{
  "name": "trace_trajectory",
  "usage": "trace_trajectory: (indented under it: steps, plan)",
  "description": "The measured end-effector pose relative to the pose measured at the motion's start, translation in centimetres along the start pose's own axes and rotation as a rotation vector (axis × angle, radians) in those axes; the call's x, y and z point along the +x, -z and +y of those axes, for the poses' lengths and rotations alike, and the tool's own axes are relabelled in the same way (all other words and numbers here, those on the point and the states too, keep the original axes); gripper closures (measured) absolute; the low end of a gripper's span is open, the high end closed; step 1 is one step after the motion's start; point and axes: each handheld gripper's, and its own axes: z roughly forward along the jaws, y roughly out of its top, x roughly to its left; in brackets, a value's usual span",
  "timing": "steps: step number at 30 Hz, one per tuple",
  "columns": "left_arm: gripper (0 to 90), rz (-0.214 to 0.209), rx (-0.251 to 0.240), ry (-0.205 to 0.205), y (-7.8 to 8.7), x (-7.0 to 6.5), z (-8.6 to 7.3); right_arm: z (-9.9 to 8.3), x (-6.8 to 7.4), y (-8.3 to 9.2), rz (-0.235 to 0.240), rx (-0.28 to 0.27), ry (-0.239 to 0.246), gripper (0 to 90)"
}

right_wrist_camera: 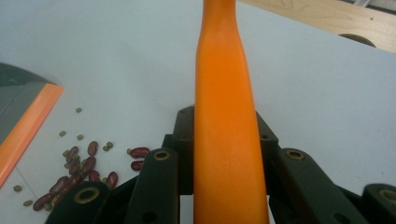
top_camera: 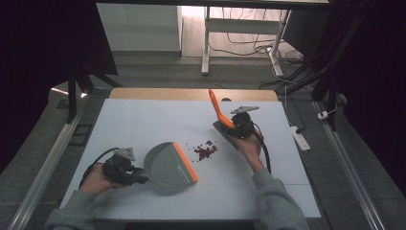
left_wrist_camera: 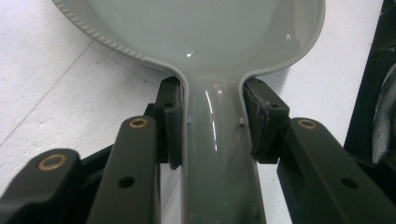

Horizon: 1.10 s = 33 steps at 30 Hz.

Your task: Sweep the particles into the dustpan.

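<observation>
the left gripper [top_camera: 142, 178] is clamped on the handle of the grey plastic dustpan with an orange lip [top_camera: 168, 165], which lies on the white surface [top_camera: 143, 120] just beside a small pile of red beans [top_camera: 206, 150]. the right gripper [top_camera: 235, 130] is clamped on the orange-handled brush [top_camera: 218, 109]; its bristles seem to rest beyond the pile. a fast sweep could scatter beans past the lip, or nudge the pan back.

A grey dustpan [top_camera: 167, 165] with an orange lip lies flat, near and left. Red and green beans [top_camera: 206, 150] sit just right of it. An orange-handled brush [top_camera: 221, 116] stands tilted, farther right.
</observation>
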Motion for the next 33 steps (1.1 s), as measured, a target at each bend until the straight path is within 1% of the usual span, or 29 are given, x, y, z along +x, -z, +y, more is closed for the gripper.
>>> trace_trajectory:
  steps: [3, 5, 8, 13, 18, 19, 25, 33]
  plan:
    - [61.6, -0.007, -0.001, 0.015, -0.1, 0.1, 0.1, -0.1, 0.0, -0.2, -0.006, 0.005, 0.007, 70.8]
    - [61.6, -0.003, 0.002, 0.024, -0.2, 0.1, 0.2, -0.1, 0.0, -0.4, -0.008, 0.012, 0.017, 70.8]
    - [61.6, 0.0, 0.007, 0.026, -0.2, 0.0, 0.3, -0.2, 0.1, -0.7, -0.007, 0.022, 0.016, 70.8]
    - [61.6, -0.003, 0.007, 0.025, -0.2, 0.1, 0.3, -0.3, 0.5, -1.5, -0.003, 0.043, 0.028, 70.8]
    - [61.6, -0.005, 0.008, 0.027, -0.2, 0.1, 0.4, -0.3, 1.1, -2.1, 0.003, 0.061, 0.038, 70.8]
    - [61.6, -0.005, 0.007, 0.026, -0.2, 0.1, 0.4, -0.3, 1.3, -2.2, 0.009, 0.058, 0.049, 70.9]
    - [61.6, -0.006, 0.009, 0.027, -0.2, 0.1, 0.4, -0.1, 2.5, -2.6, 0.025, 0.065, 0.076, 70.8]
    - [61.6, -0.008, 0.008, 0.028, -0.3, 0.1, 0.4, -0.1, 3.2, -2.8, 0.035, 0.063, 0.077, 70.8]
